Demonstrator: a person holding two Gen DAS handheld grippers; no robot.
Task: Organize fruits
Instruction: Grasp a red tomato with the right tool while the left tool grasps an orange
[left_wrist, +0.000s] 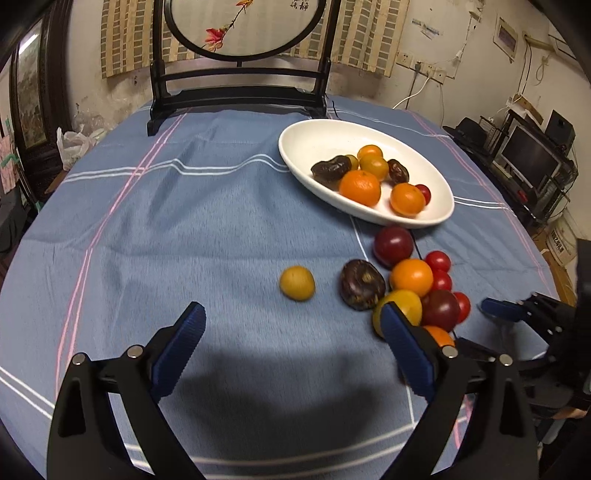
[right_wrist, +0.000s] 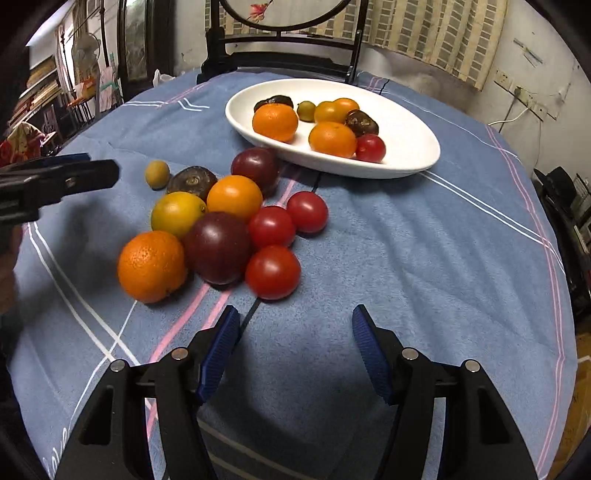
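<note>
A white oval dish (left_wrist: 306, 140) (right_wrist: 406, 122) holds several oranges, dark fruits and a red tomato. A cluster of loose fruit lies on the blue cloth in front of it: oranges (right_wrist: 152, 266), dark plums (right_wrist: 218, 246), red tomatoes (right_wrist: 272, 271), a yellow fruit (right_wrist: 177, 213). A small yellow-brown fruit (left_wrist: 297, 283) (right_wrist: 157, 174) lies apart, with a dark brown fruit (left_wrist: 362, 283) beside it. My left gripper (left_wrist: 293, 317) is open and empty, just short of the small fruit. My right gripper (right_wrist: 291, 325) is open and empty, just short of the cluster.
A dark wooden stand with a round painted screen (left_wrist: 240, 88) stands at the table's far edge. The round table's edge (right_wrist: 561, 258) curves close on the right. Shelves and a monitor (left_wrist: 528, 155) stand beyond it.
</note>
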